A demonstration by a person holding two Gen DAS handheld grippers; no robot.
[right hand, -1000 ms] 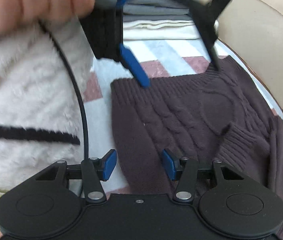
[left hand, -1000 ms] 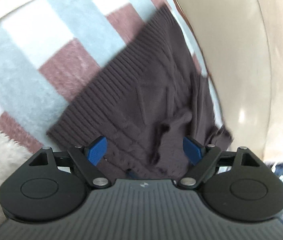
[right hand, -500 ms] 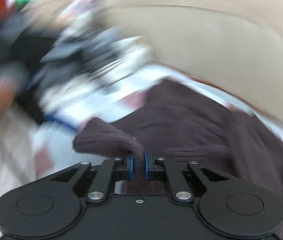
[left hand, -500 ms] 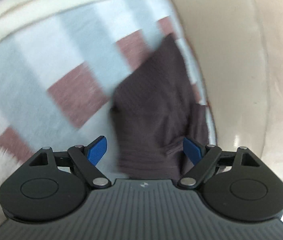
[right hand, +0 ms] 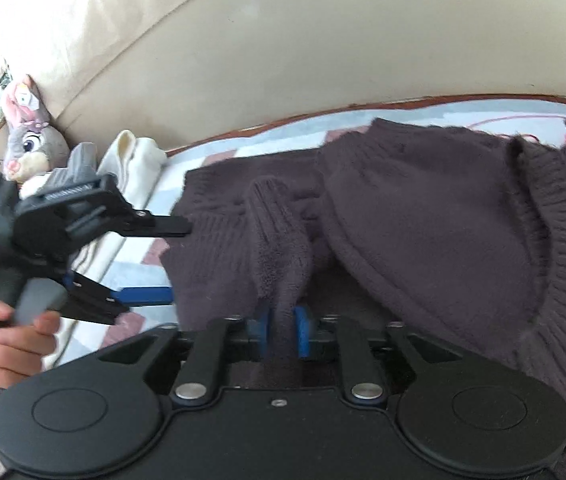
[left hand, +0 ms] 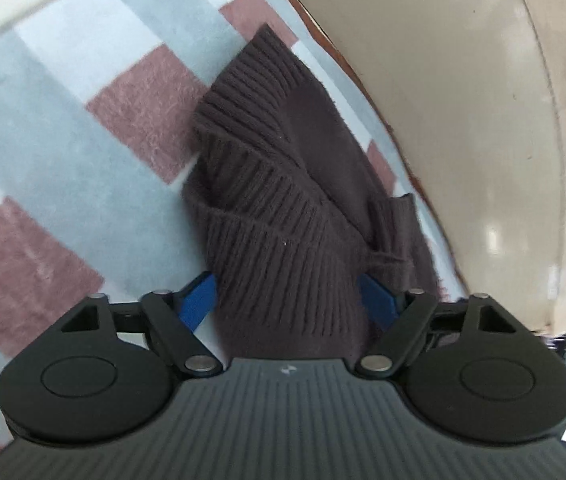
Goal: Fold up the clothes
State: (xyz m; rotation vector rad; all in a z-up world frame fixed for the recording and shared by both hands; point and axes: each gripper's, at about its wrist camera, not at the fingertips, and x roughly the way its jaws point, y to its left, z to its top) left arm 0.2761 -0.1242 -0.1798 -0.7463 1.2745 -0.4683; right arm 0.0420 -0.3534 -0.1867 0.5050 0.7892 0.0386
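- The dark brown cable-knit wool sweater (left hand: pixel 303 184) lies bunched on the checked pink, grey and white fleece blanket (left hand: pixel 83 128), close to the blanket's edge beside the beige padded wall (right hand: pixel 283 60).
- The left gripper (left hand: pixel 287 300) straddles the sweater's ribbed hem: the knit sits between its blue pads (left hand: pixel 199 300) and the jaws are closing, but the pads do not yet press the cloth, so it has no grip at this moment.
- In the right wrist view that same left gripper (right hand: pixel 155 264) reaches in from the sweater's left side, held by a hand (right hand: pixel 11 332).
- The right gripper (right hand: pixel 283 332) has a ridge of the sweater's fuzzy knit running up between its blue pads (right hand: pixel 302 332); its jaws are opening, and the cloth looks loosely pinched at best, closer to released than clenched.
- Beyond the sweater's left side, against the wall, sit a cream folded cloth (right hand: pixel 135 160) and a grey and pink plush rabbit (right hand: pixel 31 148).
- Progress, as I judge it: the sweater is partly gathered, with one side turned over and a sleeve cuff (left hand: pixel 399 232) lying across the body, yet the layers are skewed and lumpy.
- Left to do: flatten the folds, square the edges, and fold once more into a neat packet.
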